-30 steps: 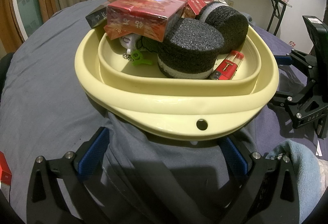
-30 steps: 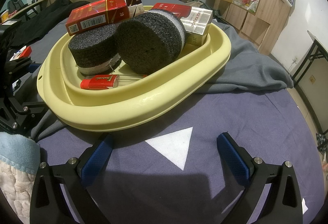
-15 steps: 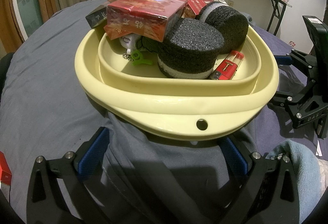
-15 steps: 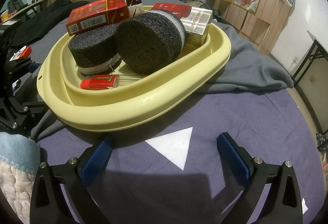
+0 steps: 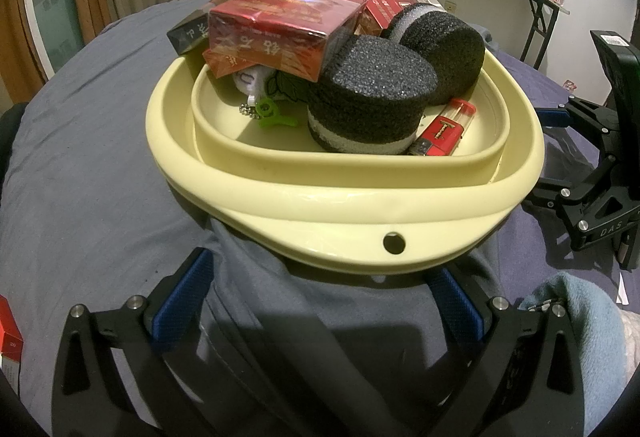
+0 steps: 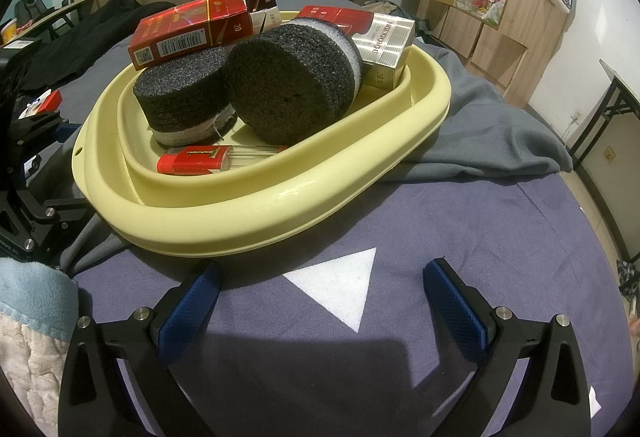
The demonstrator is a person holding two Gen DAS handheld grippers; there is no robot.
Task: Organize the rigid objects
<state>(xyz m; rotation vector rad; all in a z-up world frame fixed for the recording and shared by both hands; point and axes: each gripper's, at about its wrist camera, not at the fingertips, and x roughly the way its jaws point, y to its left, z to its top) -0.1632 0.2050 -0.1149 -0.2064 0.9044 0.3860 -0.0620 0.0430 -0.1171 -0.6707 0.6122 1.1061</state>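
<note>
The yellow basin (image 5: 344, 197) sat on the bed (image 5: 80, 157), just ahead of both grippers and partly on a rumpled grey blanket (image 6: 480, 125). The left gripper (image 5: 320, 285) was spread wide and held nothing, its blue fingers (image 5: 180, 297) low at either side of a blanket fold just below the basin's rim. The right gripper (image 6: 320, 297) was likewise spread and empty, hovering over the purple sheet (image 6: 500, 229) with a white triangle (image 6: 340, 285) between its fingers.

Inside the basin lay two black foam discs: one (image 5: 368, 101) flat near the front, the other (image 6: 292, 85) tipped on edge and leaning beside it. A red lighter (image 6: 196, 159) lay on the basin floor in front of them. Red cigarette packs (image 5: 280, 25) were stacked at the back, one resting on the flat disc, and a silver pack (image 6: 384, 41) leaned against the far wall. A green clip (image 5: 272, 113) on a ball chain lay beneath the red stack.
</note>
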